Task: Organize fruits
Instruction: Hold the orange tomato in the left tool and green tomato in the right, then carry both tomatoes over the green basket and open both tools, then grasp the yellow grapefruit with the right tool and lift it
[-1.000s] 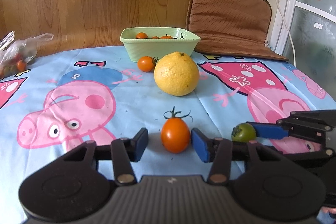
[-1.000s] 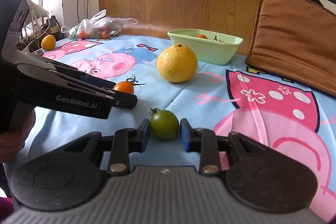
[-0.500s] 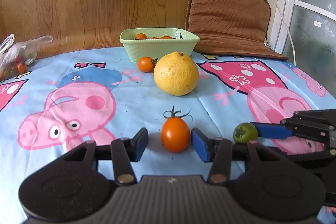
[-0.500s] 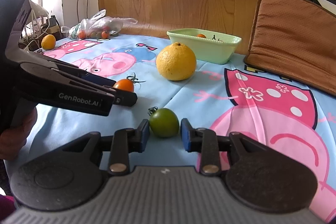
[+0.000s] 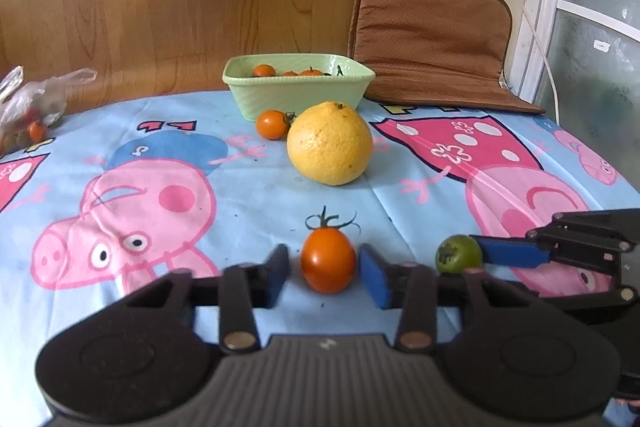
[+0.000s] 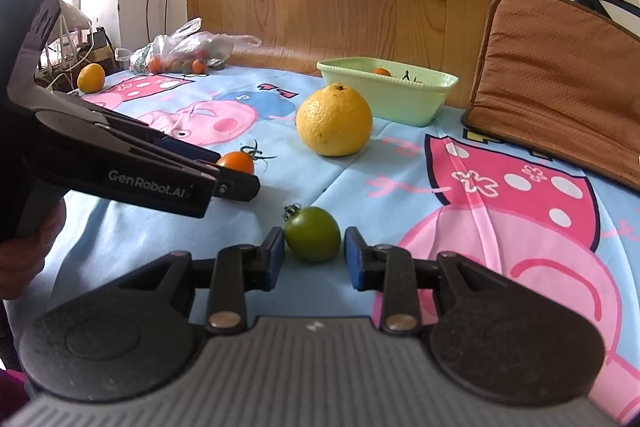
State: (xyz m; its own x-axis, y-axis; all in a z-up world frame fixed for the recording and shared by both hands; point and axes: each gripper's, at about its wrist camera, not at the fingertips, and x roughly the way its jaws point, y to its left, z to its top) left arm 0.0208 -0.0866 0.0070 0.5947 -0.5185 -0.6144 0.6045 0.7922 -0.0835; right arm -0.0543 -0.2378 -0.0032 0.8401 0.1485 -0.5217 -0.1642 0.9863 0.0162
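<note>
An orange tomato with a green stalk lies on the cartoon tablecloth. My left gripper straddles it, and its jaws are closing, with thin gaps still showing beside the fruit. To its right lies a green tomato between the blue pads of my right gripper. Those jaws are closing too; the left pad is at the skin and a sliver shows on the right. A large yellow citrus sits further back. Behind it stands a green bowl holding several small orange tomatoes, with one more tomato in front of it.
A plastic bag of small fruit and a loose orange fruit lie at the far left. A brown cushion leans on the wall at the back right. A person's hand grips the left tool.
The left jaws have narrowed slightly around the orange tomato. Neither tool nor any fruit has shifted otherwise.
</note>
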